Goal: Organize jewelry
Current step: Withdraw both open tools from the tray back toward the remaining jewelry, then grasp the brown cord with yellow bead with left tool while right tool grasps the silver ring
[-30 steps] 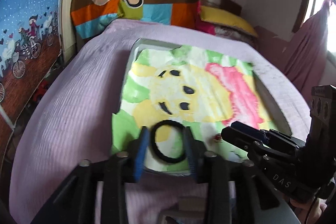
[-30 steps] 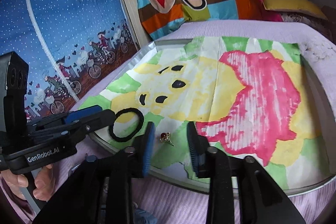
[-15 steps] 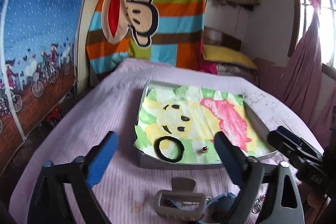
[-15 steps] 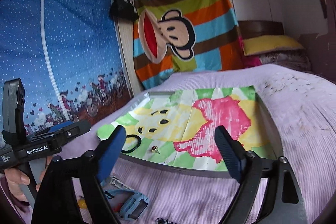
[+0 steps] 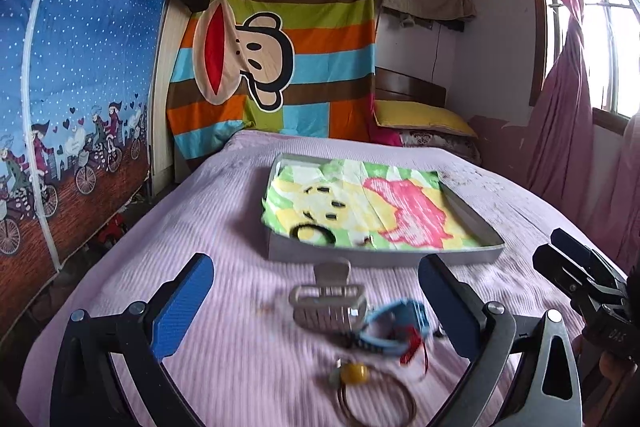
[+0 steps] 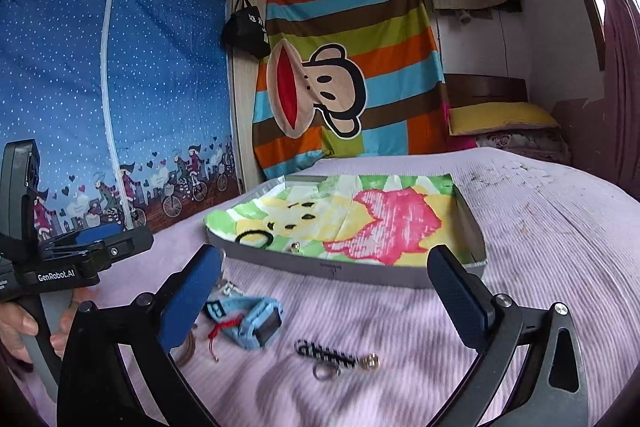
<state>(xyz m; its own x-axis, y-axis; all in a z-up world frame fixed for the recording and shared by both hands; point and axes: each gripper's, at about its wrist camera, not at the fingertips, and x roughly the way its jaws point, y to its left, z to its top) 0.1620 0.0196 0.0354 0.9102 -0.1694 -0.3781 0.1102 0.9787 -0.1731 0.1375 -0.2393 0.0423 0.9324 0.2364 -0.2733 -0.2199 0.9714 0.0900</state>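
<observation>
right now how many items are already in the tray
2. A black hair tie lies at the near left corner of the tray, and a small gold piece sits just right of it. The tray's near wall may hide something smaller.

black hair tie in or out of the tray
In: the hair tie lies on the cloth lining the tray, near its front left corner.

I count one tray holding one black hair tie and one small ring — outside it, one grey claw clip, one blue watch, one striped clip, one amber-bead cord.
</observation>
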